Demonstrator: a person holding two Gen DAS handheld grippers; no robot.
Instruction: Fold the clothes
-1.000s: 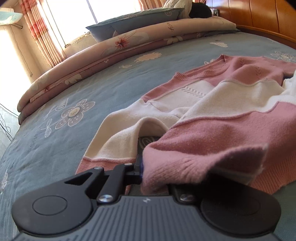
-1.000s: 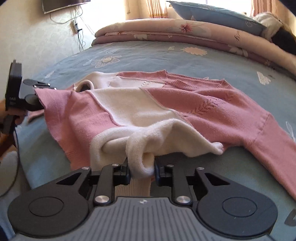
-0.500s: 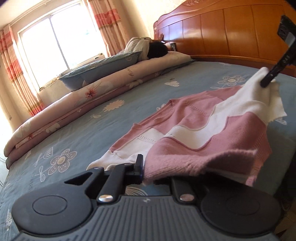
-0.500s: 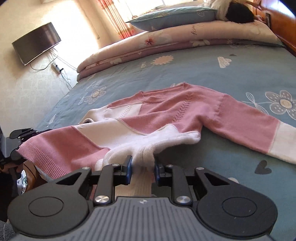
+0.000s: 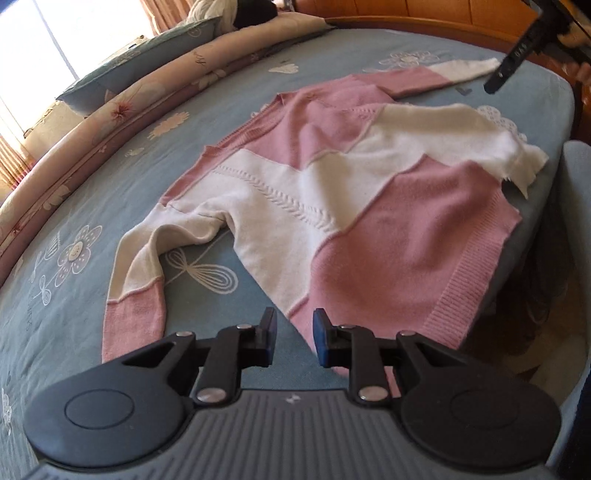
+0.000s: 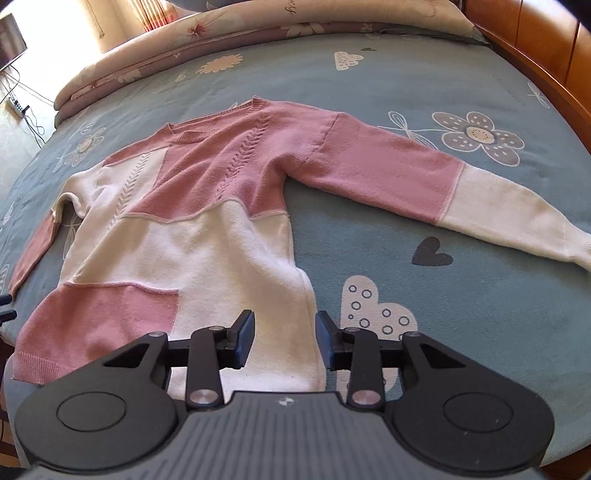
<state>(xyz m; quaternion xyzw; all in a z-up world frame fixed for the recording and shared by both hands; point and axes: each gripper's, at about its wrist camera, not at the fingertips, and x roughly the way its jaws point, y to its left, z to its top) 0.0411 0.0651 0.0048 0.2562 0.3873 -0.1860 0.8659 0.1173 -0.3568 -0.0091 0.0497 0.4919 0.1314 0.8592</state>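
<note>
Jaws opening, nothing gripped, sweater (image 5: 332, 206) flat on bedsheet (image 6: 480, 314)

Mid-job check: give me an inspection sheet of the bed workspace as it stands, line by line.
Surface: blue flowered bedsheet, some wrinkles.
Job's things: pink and white sweater spread flat, unfolded; one sleeve stretched out sideways, other sleeve bent beside the body; hem at the bed edge.
Clutter: rolled floral quilt and pillow along the far side.
Grippers: left gripper and right gripper jaws opening, over the hem, not pressing it.
Cables: wall cables by the TV, off the bed.
Surroundings: wooden headboard, curtained window.
</note>
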